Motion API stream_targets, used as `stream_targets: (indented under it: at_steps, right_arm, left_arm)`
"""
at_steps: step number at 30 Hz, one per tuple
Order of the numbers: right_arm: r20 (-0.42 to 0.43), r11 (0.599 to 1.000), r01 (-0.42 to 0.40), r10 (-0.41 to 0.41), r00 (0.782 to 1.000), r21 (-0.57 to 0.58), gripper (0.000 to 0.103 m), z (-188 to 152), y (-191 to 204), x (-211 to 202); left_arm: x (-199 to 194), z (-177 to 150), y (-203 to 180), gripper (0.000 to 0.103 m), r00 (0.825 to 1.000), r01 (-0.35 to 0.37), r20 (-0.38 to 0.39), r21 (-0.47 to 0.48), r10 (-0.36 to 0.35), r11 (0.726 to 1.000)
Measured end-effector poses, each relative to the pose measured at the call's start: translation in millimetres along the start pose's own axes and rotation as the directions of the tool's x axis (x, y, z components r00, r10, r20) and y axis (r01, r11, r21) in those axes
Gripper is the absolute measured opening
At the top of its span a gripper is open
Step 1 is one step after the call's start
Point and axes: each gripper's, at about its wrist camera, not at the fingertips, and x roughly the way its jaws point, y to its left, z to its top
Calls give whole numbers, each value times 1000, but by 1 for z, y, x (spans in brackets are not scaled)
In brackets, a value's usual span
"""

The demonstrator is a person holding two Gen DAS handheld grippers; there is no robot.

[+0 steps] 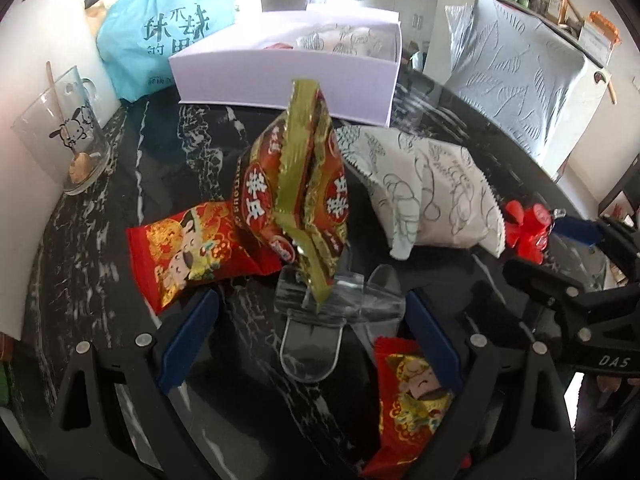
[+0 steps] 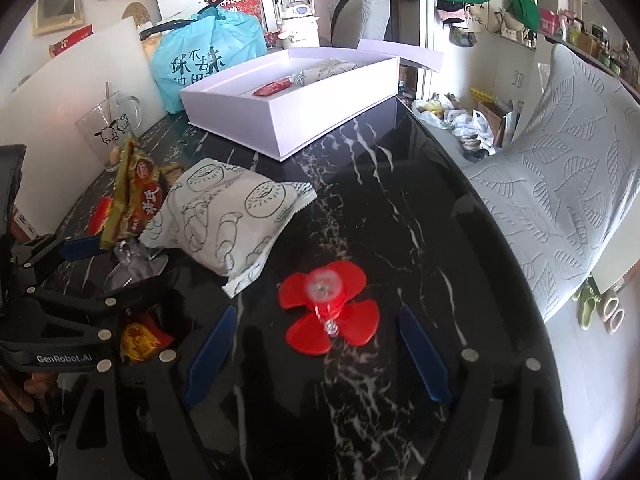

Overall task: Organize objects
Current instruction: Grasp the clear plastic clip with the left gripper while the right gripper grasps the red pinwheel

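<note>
While both tools hang over the black white-veined marble bench point(image 2: 400, 184), the right tool point(image 2: 316, 354) is nearer the red plastic flower-shaped clip point(image 2: 330, 306), which lies flat just ahead between its spread, empty fingers, stem pointing back toward the tool. The left tool point(image 1: 312, 344), likewise released, frames a clear plastic clip point(image 1: 320, 300) apparently pinching the upright red-and-gold foil snack packet point(image 1: 304, 188). The white open box point(image 2: 320, 108) stands well beyond.
</note>
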Motion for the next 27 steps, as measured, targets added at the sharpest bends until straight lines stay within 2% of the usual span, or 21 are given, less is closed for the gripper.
stream_targets:
  at_steps: [9, 12, 15, 18, 20, 21, 22, 27]
  right_arm:
    - [22, 1000, -27, 27, 999, -13, 84, 3, 4, 3]
    - [25, 999, -31, 32, 999, -19, 79, 3, 4, 3]
    - [31, 999, -24, 25, 999, -28, 69, 3, 5, 3]
    - [37, 999, -10, 11, 999, -39, 53, 3, 7, 3]
    - [39, 999, -12, 14, 999, -43, 52, 3, 7, 3]
    - [42, 999, -15, 17, 999, -40, 50, 3, 6, 3]
    - [53, 999, -14, 17, 998, -40, 37, 2, 6, 1]
    - [52, 998, -7, 11, 999, -68, 34, 2, 10, 0]
  left_arm:
    - [2, 2, -1, 94, 999, 30, 23, 26, -30, 999]
    - [1, 1, -3, 88, 998, 46, 35, 47, -48, 998]
    - [0, 1, -5, 78, 997, 56, 45, 61, -59, 997]
    - [-2, 0, -6, 67, 996, 64, 50, 74, -68, 995]
    - [-3, 0, -6, 59, 996, 67, 52, 78, -71, 995]
    - [-3, 0, -6, 58, 996, 66, 50, 78, -70, 995]
    - [-3, 0, -6, 58, 996, 69, 48, 77, -73, 995]
    - [-5, -2, -2, 58, 995, 92, 41, 64, -95, 994]
